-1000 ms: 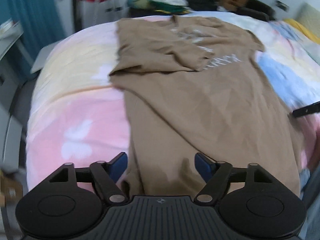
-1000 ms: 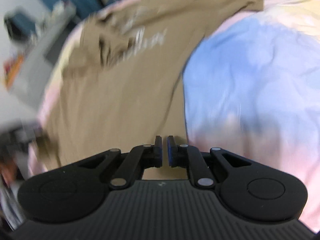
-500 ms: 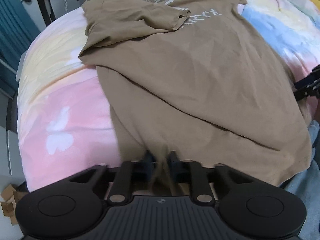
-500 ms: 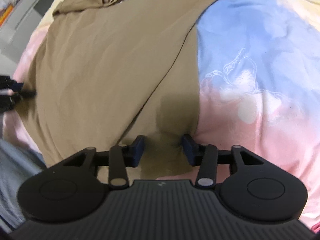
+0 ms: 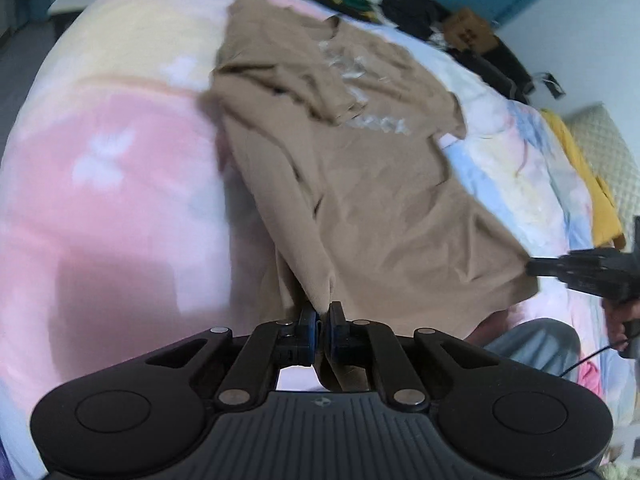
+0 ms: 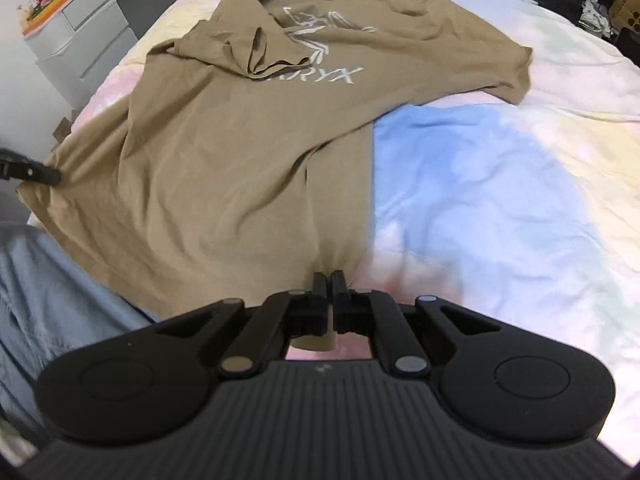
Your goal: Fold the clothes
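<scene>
A tan T-shirt (image 5: pixel 372 184) with a white chest print lies on the pastel bed; it also shows in the right wrist view (image 6: pixel 240 152). Its left sleeve is folded over the chest and its right sleeve lies spread out. My left gripper (image 5: pixel 323 312) is shut on the shirt's hem at the left bottom corner and lifts it. My right gripper (image 6: pixel 329 280) is shut on the hem at the right bottom corner. Each gripper shows at the edge of the other view: the right one (image 5: pixel 580 272) and the left one (image 6: pixel 28 170).
The bed cover (image 6: pixel 500 200) is pink, blue and yellow. A white drawer unit (image 6: pixel 92 28) stands at the bed's left. Piled clothes and a cardboard box (image 5: pixel 466 30) sit beyond the far edge. A yellow cloth (image 5: pixel 588 184) lies at the right. Light blue fabric (image 6: pixel 44 292) is near me.
My right gripper has closed on the hem's right corner. My left gripper, shut on the left corner, has lifted it. The hem is now stretched between both grippers.
</scene>
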Tool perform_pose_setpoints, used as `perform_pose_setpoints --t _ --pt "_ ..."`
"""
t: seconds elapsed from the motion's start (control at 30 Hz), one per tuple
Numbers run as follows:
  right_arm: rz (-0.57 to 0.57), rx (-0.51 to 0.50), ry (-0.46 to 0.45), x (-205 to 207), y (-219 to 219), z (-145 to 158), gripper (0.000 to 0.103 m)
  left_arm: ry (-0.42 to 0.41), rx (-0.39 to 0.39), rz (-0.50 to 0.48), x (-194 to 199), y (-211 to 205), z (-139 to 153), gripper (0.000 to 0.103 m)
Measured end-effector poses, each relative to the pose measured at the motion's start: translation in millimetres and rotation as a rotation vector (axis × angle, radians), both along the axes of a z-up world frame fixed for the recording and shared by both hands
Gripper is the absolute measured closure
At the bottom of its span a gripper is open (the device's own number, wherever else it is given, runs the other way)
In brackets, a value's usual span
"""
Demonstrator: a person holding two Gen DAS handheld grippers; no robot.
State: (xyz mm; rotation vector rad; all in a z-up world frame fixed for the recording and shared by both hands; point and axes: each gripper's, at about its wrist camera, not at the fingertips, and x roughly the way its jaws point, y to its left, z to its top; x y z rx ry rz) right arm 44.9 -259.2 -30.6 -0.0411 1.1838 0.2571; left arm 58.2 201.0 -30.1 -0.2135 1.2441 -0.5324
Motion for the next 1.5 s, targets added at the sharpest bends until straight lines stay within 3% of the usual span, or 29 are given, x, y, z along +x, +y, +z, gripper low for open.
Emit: perform_pose_setpoints --t 0.17,0.3,0.37,0.43,0.47,0.57,0.6,0.7,0.83,0.97,1.07,1.2,1.27,1.5 --pt "0.000 -0.018 0.096 -13 -12 -31 0.098 0.034 0.122 0.009 -14 -6 -39 0.096" --pt "-0.071 0.011 0.111 -8 -17 -47 0.095 -0.008 0.138 -0.018 -14 -9 -34 0.090" --pt "-0.106 0.041 0.105 -7 -22 -44 0.094 -0.068 0.155 -0.052 -14 -11 -25 0.061" --pt "-0.133 0.067 0.077 -5 -27 -34 0.093 -0.135 0.198 -0.083 -16 -16 -15 0.045" --pt "-0.143 0.079 0.053 -3 -28 -27 0.090 -0.169 0.220 -0.099 -17 -19 -10 0.042" --pt "-0.151 0.119 -0.056 0 -26 -1 0.060 -0.301 0.254 -0.117 -18 -28 3 0.035" --pt "-0.153 0.129 -0.105 5 -21 6 0.054 -0.346 0.257 -0.116 -18 -30 8 0.034" --pt "-0.169 0.172 -0.242 22 -1 17 0.055 -0.461 0.256 -0.106 -4 -50 10 0.032" --pt "-0.257 0.321 -0.326 61 24 -6 0.056 -0.595 0.317 -0.104 29 -97 -6 0.032" --pt "-0.403 0.440 -0.356 86 31 -62 0.056 -0.700 0.415 -0.168 62 -143 -23 0.033" --pt "-0.436 0.399 -0.285 98 23 -88 0.054 -0.761 0.475 -0.274 94 -168 -35 0.033" --pt "-0.445 0.367 -0.314 104 3 -94 0.055 -0.799 0.557 -0.427 150 -185 -50 0.033" --pt "-0.481 0.420 -0.340 108 -8 -96 0.054 -0.784 0.569 -0.497 179 -190 -56 0.034" --pt "-0.488 0.499 -0.293 133 -22 -118 0.054 -0.623 0.524 -0.700 237 -211 -72 0.033"
